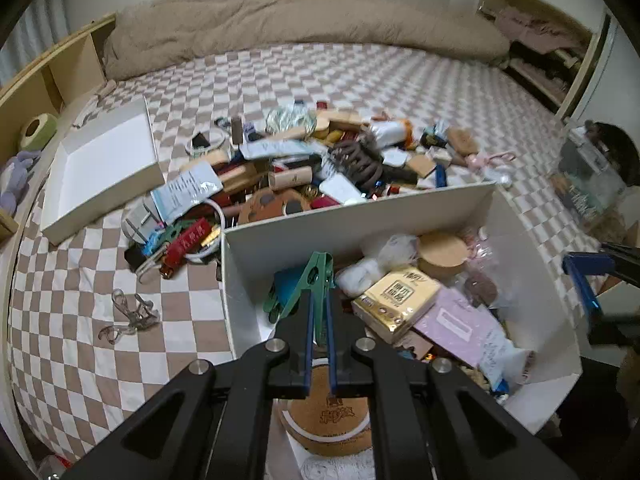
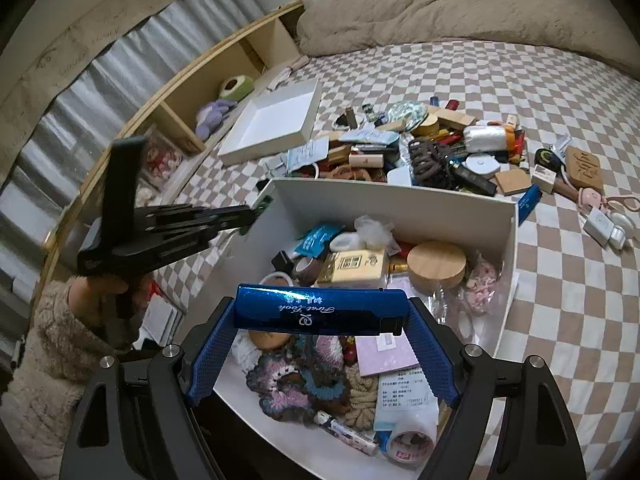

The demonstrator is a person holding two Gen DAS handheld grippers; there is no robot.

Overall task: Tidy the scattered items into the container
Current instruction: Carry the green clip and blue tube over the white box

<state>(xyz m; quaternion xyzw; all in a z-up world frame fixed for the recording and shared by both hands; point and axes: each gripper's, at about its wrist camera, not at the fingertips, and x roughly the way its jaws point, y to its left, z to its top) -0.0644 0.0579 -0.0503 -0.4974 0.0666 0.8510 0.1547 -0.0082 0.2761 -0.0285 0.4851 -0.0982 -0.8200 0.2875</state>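
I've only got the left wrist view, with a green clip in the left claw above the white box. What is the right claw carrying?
Observer: The right claw grips a long glossy blue case by its two ends, with silver script on its face.
Operator: Is it over the box?
Observer: Yes, it hangs above the near end of the white box, over a heap of crocheted pieces.
Operator: Anything else down there that I can't see?
Observer: A roll of tape lies in the near corner.
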